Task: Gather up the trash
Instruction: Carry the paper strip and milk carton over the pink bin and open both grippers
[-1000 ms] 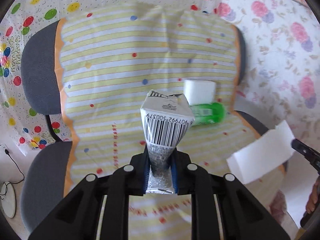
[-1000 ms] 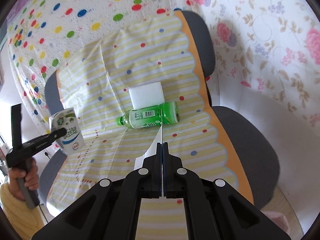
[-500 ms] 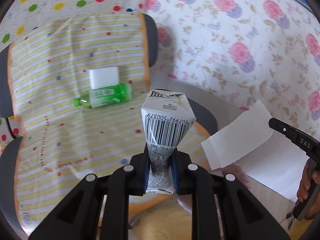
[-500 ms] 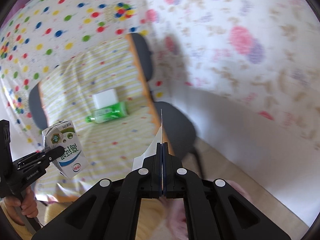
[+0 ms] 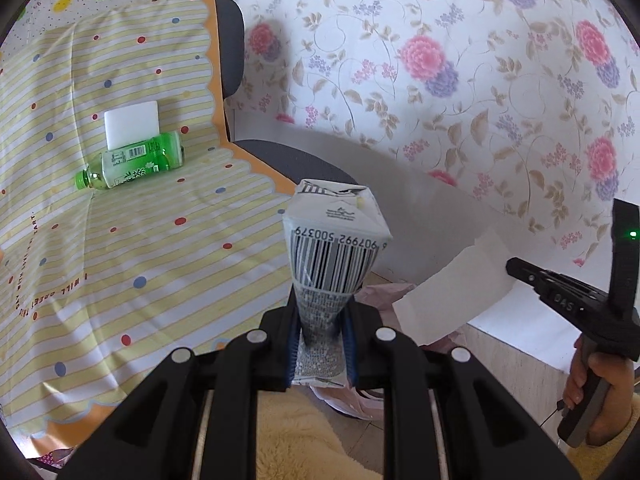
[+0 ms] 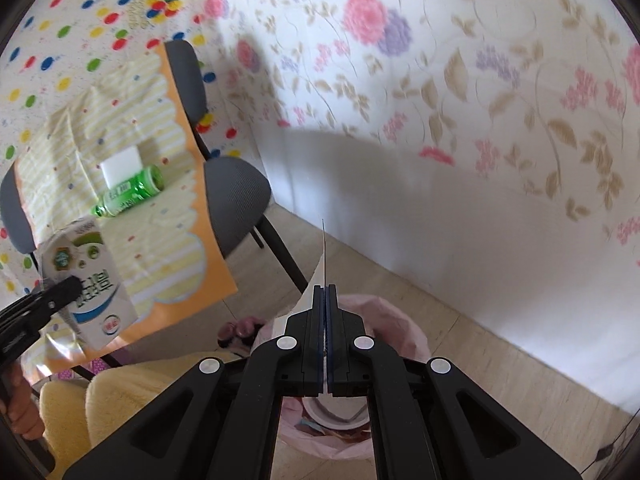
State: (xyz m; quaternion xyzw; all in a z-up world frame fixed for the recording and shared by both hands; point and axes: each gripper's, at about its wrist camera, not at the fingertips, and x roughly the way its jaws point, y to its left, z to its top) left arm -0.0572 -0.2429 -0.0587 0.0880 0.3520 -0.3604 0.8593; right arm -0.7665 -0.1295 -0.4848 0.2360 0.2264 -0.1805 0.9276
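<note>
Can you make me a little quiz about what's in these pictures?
1. True or false: the green bottle lies on its side on the striped cloth.
2. What does the left gripper hold? A) milk carton B) spoon C) sock
3. Fill in: the right gripper pinches a sheet of white ____.

Key: 1 true; 2 A; 3 paper.
</note>
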